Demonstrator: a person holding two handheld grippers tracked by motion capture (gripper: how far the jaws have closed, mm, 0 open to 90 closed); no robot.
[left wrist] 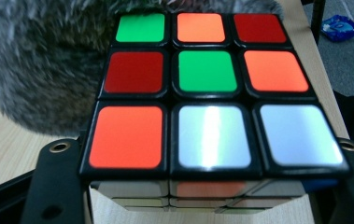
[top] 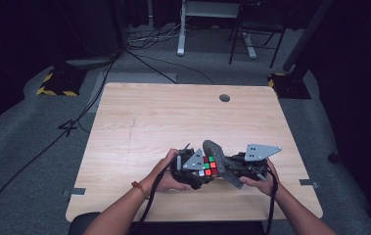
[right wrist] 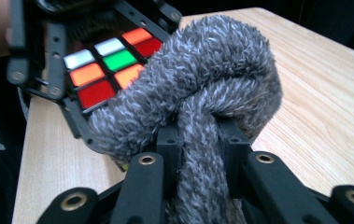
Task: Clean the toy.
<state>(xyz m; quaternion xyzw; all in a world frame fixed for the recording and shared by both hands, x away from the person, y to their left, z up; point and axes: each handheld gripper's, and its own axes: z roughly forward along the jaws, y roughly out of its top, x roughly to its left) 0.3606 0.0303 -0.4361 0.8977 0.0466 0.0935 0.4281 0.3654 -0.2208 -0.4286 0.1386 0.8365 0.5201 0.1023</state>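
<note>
A scrambled puzzle cube point(top: 208, 166) with red, green, orange and white stickers is held above the near part of the wooden table point(top: 153, 122). My left gripper point(top: 196, 172) is shut on it, its jaws flanking the cube point(left wrist: 207, 93) in the left gripper view. A grey fluffy cloth point(top: 220, 159) is pinched in my right gripper point(top: 229, 169), shut on a fold of it. The cloth point(right wrist: 202, 93) presses against the cube point(right wrist: 111, 63) and covers part of its face. The cloth point(left wrist: 39, 70) also bulges behind the cube in the left gripper view.
A round cable hole point(top: 224, 98) sits near the table's far edge. On the floor beyond are cables point(top: 100, 83), a white desk leg point(top: 181, 29) and a yellow-black striped base point(top: 58, 85). A blue packet point(left wrist: 340, 25) lies on the floor.
</note>
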